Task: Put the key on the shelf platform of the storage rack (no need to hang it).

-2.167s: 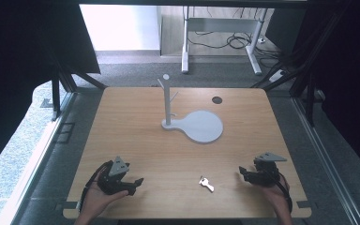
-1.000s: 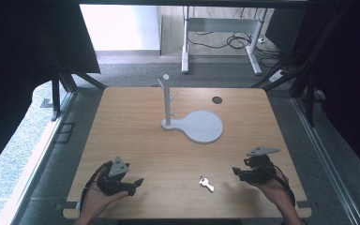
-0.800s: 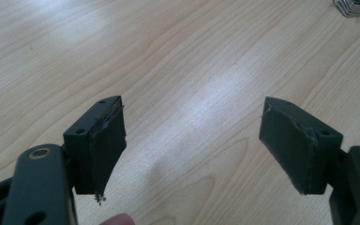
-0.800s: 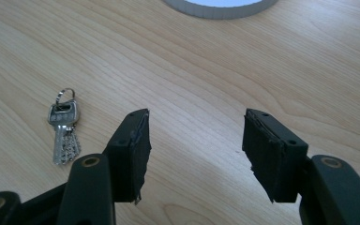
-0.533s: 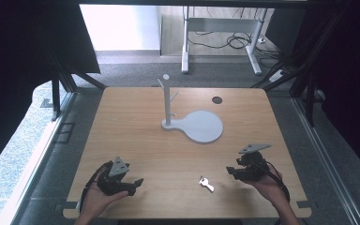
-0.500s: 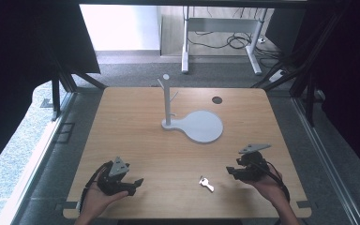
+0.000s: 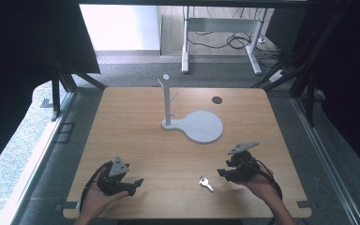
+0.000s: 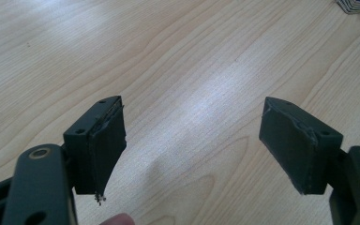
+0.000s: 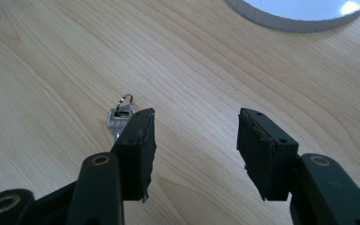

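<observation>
A: Closing in on the key [image 7: 206,183] with the right gripper [image 7: 222,172]. Key lies flat near the table's [image 7: 136,131] near edge, between the two hands, just left of the right gripper. In the right gripper view the key [image 9: 118,118] sits partly behind the left-hand jaw, ring end pointing away, not between the jaws.

B: Jaw state?

A: Both spread, nothing held. Left gripper [image 7: 130,183] rests at the near left corner, jaws wide over bare wood.

B: Risks?

A: Offset, mainly. If the right gripper drops as aligned, one jaw probably lands on the key and skates it across the wood instead of straddling it. Also it's thin and flat, so the pads may pinch above it and shut on air. The ring could snag a pad and flip it.

B: Change versus the earlier frames?

A: Right gripper has moved left and slightly farther from the near edge, toward the key. Key, left gripper and the grey stand [image 7: 194,122] with its round base haven't shifted.
</observation>
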A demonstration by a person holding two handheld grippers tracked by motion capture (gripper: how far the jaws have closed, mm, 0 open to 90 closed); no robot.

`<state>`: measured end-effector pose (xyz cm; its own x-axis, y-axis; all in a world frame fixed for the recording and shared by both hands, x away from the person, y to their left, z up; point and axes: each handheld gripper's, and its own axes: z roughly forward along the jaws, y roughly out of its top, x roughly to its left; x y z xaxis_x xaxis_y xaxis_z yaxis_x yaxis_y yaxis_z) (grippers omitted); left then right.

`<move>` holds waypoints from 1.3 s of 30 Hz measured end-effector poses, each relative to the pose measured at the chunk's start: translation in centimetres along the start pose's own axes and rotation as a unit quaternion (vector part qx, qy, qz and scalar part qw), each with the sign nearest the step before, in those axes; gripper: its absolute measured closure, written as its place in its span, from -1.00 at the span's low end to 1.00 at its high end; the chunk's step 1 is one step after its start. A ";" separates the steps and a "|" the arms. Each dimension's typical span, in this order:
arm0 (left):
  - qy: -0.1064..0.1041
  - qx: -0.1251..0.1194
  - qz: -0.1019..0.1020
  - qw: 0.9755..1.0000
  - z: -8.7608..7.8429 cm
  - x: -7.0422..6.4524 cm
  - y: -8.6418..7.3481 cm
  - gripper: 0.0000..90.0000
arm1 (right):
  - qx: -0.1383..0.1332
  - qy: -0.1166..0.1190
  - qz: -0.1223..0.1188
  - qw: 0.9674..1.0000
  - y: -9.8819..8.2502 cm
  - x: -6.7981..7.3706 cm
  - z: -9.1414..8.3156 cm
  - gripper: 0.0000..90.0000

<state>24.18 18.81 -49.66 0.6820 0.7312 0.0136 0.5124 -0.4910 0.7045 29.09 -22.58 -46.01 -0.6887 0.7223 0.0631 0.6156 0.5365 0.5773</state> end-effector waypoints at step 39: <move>0.000 0.004 -0.003 1.000 0.2 0.3 -0.2 -0.49 | 0.079 0.067 -0.037 0.994 2.2 3.7 5.5 0.38</move>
<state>24.38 19.03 -49.88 0.6793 0.7338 0.0094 0.5202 -0.4905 0.6991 30.01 -16.31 -48.94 -0.7731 0.6188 0.1392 0.6060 0.6558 0.4502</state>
